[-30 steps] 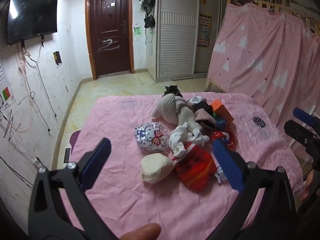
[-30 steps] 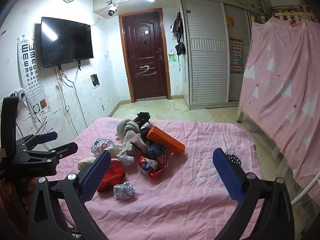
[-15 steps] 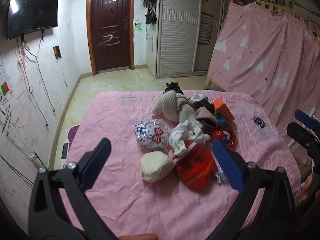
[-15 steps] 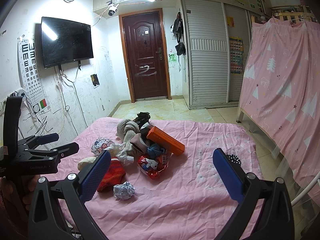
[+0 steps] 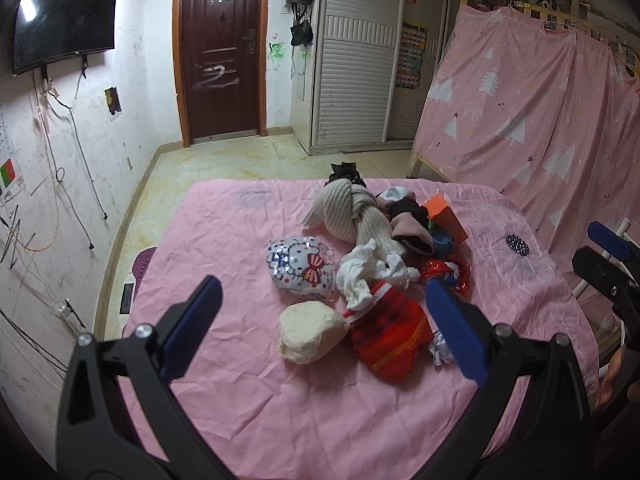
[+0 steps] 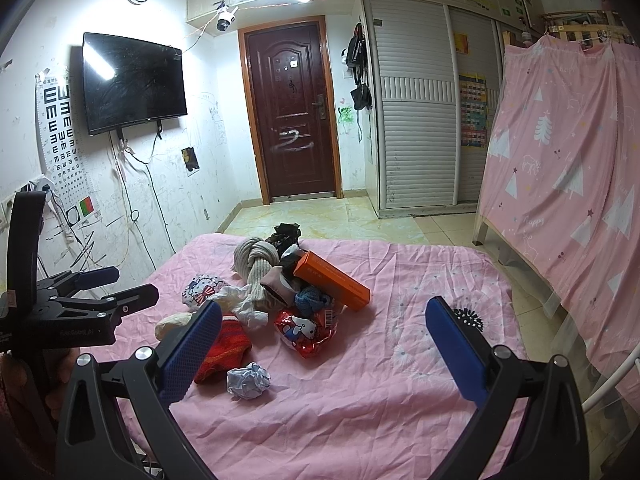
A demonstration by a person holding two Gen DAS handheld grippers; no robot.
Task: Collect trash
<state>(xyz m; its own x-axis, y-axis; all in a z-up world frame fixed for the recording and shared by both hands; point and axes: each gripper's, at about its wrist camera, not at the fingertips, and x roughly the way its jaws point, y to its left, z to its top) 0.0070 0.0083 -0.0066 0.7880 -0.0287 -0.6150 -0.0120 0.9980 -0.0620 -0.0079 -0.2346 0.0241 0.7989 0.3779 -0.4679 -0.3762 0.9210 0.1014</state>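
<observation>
Both claws released and empty: left claw point(image 5: 320, 320) spread wide over the near half of the bed point(image 5: 224, 240), right claw point(image 6: 324, 344) likewise, hovering above the near edge.

Nearest trash: crumpled paper ball point(image 6: 248, 380), alone on the sheet near the near edge, just beside the red knit item point(image 6: 224, 348). In the left view, ball mostly hidden behind the right finger pad. Risk judged: pinch taken too low would gather the loose, wrinkled sheet with the paper; pinch taken off-centre would squirt the light ball toward the bed edge.

Further in: cream lump point(image 5: 310, 338) touching the red knit; unclear whether trash or soft goods. Risk: wrong pick.

Mid-bed: red foil wrapper point(image 6: 306, 330) and white crumpled tissue point(image 5: 372, 270), lying against clothing. Risk: claw closing on wrapper and snagging blue knit point(image 6: 312, 300) or scarf point(image 5: 352, 216) alongside, dragging the pile.

Beyond: orange box point(image 6: 332, 280) tilted on the heap; liable to slide if items beneath disturbed.

Far edge: black item point(image 6: 286, 234), identity not determinable.

No bin visible in either view; drop point unknown.
</observation>
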